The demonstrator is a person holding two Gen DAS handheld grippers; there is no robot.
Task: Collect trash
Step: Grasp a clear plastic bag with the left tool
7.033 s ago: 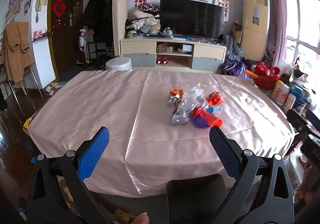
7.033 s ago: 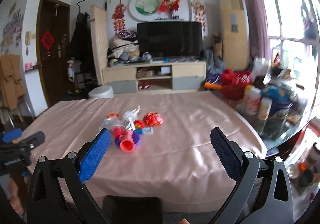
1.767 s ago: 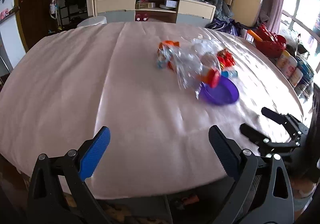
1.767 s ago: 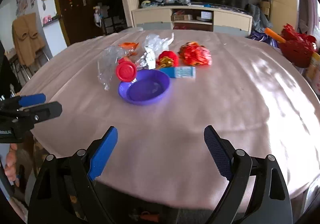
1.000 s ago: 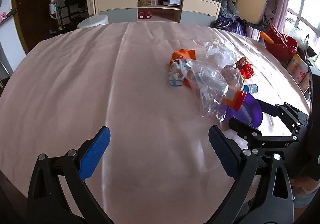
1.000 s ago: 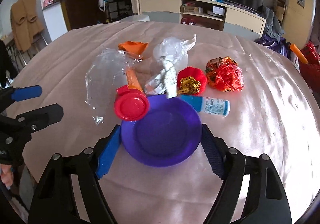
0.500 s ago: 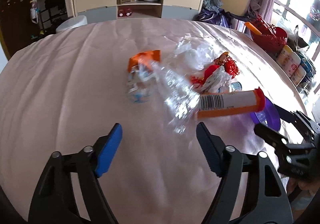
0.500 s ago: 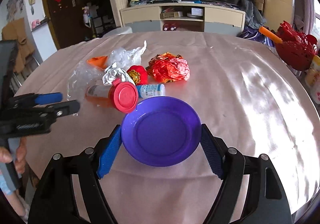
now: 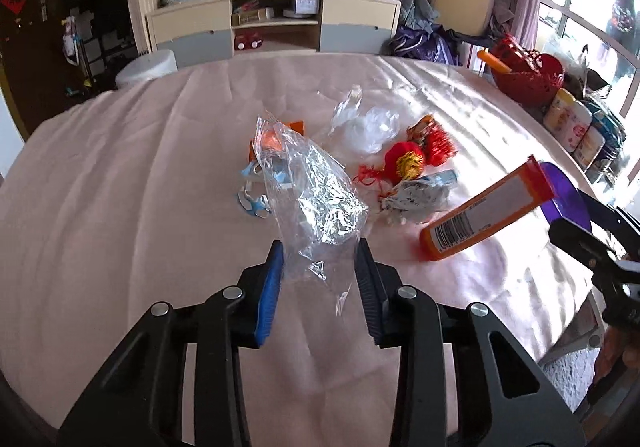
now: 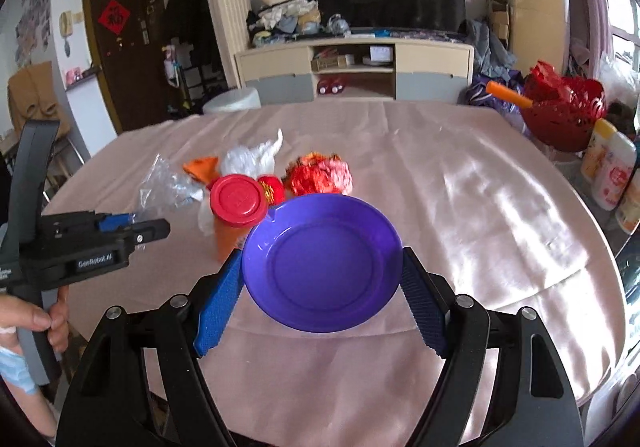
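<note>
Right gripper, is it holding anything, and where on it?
Yes. The right gripper holds the purple plate by its rim, one pad on each opposite side edge, with the plate lifted off the table.

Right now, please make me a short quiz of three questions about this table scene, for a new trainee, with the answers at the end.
1. True or false: the right gripper holds the purple plate by its opposite edges.
2. What lies between the fingers of the left gripper?
A. the orange tube
B. the clear plastic bag
C. the red ornament
3. Fill in: the orange tube has a ___ cap.

Key:
1. True.
2. B. The jaws have just been closing around the bag, and whether the pads already press on it cannot be told.
3. Red.
</note>
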